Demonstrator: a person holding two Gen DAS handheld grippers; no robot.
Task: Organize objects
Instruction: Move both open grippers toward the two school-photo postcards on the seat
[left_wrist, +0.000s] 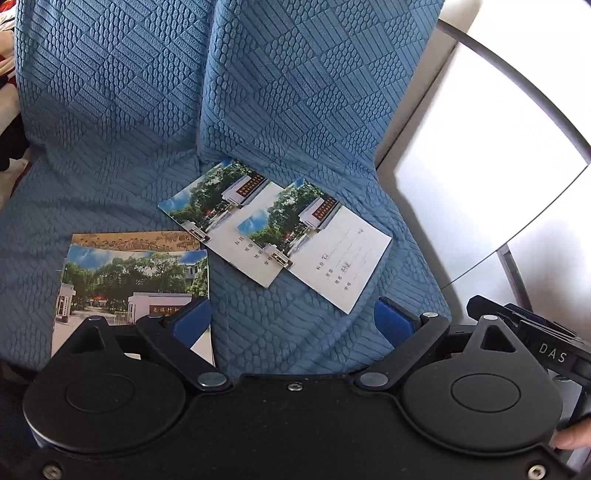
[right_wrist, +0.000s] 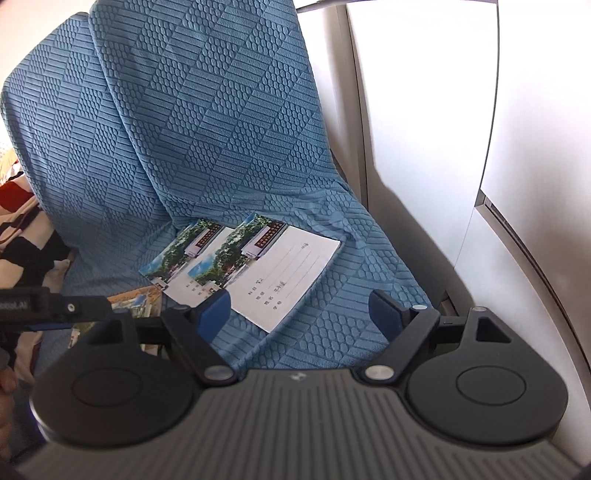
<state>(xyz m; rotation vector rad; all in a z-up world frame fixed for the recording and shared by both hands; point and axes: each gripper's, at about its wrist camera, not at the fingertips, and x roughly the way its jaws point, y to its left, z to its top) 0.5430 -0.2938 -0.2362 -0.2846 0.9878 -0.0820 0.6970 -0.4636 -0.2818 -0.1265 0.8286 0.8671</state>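
Two photo-cover notebooks lie overlapped on a blue quilted seat cover: the upper one rests on the lower one. A third photo-cover notebook lies to the left on a brown-patterned book; this pile also shows in the right wrist view. My left gripper is open and empty, its left finger over the left pile. My right gripper is open and empty, just in front of the overlapped notebooks.
The blue cover drapes over the seat and backrest. A white panel with a grey frame stands at the right. Patterned fabric lies at the far left. The right gripper's body shows at the right edge.
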